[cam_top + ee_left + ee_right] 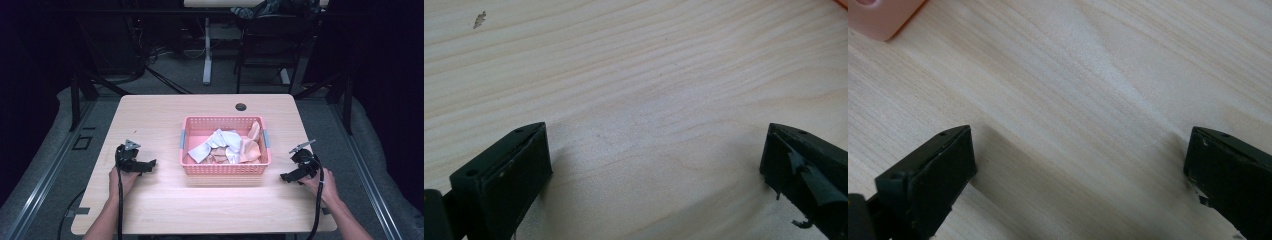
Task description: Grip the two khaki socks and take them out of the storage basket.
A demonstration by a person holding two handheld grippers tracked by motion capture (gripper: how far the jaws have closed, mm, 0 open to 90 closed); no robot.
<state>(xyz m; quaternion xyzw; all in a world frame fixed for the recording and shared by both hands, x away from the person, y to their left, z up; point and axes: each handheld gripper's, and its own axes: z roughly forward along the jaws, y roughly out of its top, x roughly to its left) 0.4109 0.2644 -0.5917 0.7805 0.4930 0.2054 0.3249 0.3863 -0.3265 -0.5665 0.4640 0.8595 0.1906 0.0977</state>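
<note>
1. Setup stage by the look of it: nothing grabbed yet. Pink basket (223, 169) sitting mid-table (165, 210), stuffed with a heap of cloths (227, 146), white and peach, one peach piece poking up over the far right rim.

2. Left gripper (149, 163) parked on the wood just left of the basket, pointing toward it. Jaws spread wide in the left gripper view, bare table (644, 75) between them, gripping nothing. Bit of torn padding on one jaw, nothing more.

3. Right gripper (286, 176) same story on the other side: down near the basket's near right corner, jaws fully apart, empty. Corner of the basket (880, 17) just peeking into the top left of the right gripper view, so close but not touching.

4. Cloths all inside the basket, none on the table, none touched.

5. Best guess at the step in hand: the approach before the first pick, probably pulling cloths out one by one.

6. Next move likely calls for lifting one gripper up over the rim, coming down on a loose fold near the top (the white piece in the middle looks easiest), then closing on a single layer only.

7. Worth watching: tangled pile, so snagging two pieces at once or dragging the light basket along seems the main risk. Other gripper steadying the rim could help.
</note>
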